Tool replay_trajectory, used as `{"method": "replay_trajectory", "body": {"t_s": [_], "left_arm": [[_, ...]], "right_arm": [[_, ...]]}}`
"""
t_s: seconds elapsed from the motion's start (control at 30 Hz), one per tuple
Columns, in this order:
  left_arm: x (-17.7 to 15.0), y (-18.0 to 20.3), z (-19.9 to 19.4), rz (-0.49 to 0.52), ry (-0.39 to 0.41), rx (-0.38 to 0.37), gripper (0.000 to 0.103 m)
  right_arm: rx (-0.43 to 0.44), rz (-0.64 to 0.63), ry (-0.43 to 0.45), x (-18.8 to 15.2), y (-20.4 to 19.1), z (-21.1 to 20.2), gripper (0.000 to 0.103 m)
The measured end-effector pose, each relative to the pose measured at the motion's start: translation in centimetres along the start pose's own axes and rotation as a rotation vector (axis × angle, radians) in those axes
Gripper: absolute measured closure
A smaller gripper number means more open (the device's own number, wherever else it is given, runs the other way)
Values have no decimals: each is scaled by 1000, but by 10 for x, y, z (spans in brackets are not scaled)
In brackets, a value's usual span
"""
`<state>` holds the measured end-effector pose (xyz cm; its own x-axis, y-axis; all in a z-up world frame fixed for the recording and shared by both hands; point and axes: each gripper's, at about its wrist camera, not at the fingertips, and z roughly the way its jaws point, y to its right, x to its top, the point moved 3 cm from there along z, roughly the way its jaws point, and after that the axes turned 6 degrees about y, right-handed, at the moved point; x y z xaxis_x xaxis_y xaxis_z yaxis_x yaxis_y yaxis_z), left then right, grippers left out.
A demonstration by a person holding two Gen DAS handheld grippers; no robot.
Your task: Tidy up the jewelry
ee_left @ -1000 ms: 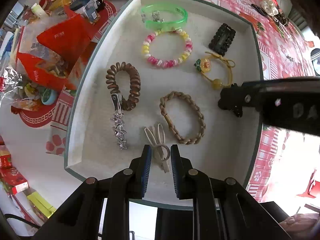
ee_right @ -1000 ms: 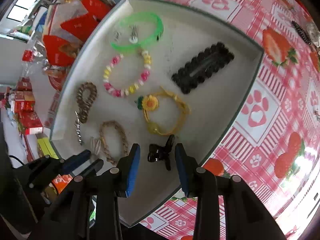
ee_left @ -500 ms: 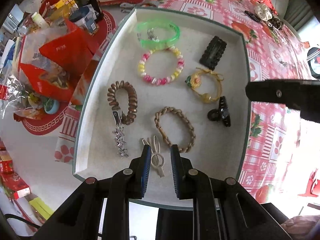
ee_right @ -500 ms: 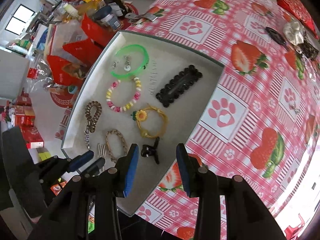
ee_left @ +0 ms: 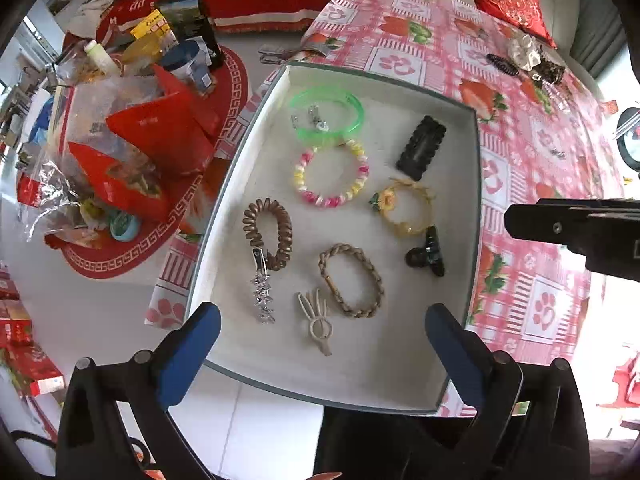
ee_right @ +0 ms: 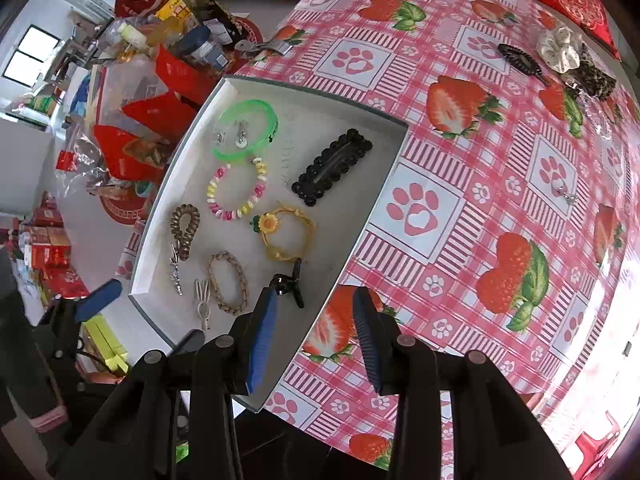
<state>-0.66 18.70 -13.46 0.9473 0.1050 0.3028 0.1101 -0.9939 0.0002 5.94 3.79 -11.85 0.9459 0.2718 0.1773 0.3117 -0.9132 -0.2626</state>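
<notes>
A white tray (ee_left: pixel 400 364) (ee_right: pixel 360 184) holds a green bangle (ee_left: pixel 326 114), a bead bracelet (ee_left: pixel 332 176), a black snap clip (ee_left: pixel 421 147), a yellow flower bracelet (ee_left: pixel 404 210), a brown coil tie (ee_left: pixel 267 234), a silver clip (ee_left: pixel 262 294), a braided bracelet (ee_left: pixel 352 280), a beige bunny clip (ee_left: pixel 316 322) and a small black claw clip (ee_left: pixel 428 254) (ee_right: pixel 290 284). My left gripper (ee_left: pixel 320 340) is wide open above the tray's near edge, over the bunny clip. My right gripper (ee_right: pixel 314 332) is open and empty above the tray's near right rim.
Loose hair accessories (ee_right: pixel 560 56) and a small earring (ee_right: pixel 564 194) lie on the strawberry tablecloth (ee_right: pixel 480 160) at the far right. Red bags and boxes (ee_left: pixel 140 140) clutter the floor left of the tray.
My left gripper has opened wide, let go of the bunny clip and lifted back. My right gripper has risen and pulled away from the black claw clip, which stays in the tray.
</notes>
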Motion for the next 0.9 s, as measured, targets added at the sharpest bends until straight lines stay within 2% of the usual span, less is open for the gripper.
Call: {"method": "replay_trajectory", "body": {"t_s": [0.17, 0.23, 0.3, 0.43, 0.5, 0.53, 0.7, 0.9], "left_arm": [[4, -4, -12, -8, -2, 10, 0], [5, -5, -17, -4, 1, 26, 0], [5, -6, -23, -7, 3, 33, 0], [9, -11, -41, -19, 29, 47, 0], [13, -12, -53, -15, 54, 56, 0], [14, -12, -57, -13, 64, 56, 0], [23, -15, -85, -18, 115, 46, 0], [29, -18, -104, -27, 134, 50, 0]], "right_arm": [[-10, 5, 8, 1, 1, -10, 60], [-16, -8, 18, 2, -2, -16, 57], [-27, -29, 35, 3, -7, -22, 40], [-41, -63, 69, 5, -18, -37, 35], [-57, -80, 79, 6, -23, -45, 25], [-62, -86, 86, 6, -24, -49, 23], [-99, -120, 128, 8, -34, -71, 21], [-118, -127, 184, 10, -39, -95, 17]]}}
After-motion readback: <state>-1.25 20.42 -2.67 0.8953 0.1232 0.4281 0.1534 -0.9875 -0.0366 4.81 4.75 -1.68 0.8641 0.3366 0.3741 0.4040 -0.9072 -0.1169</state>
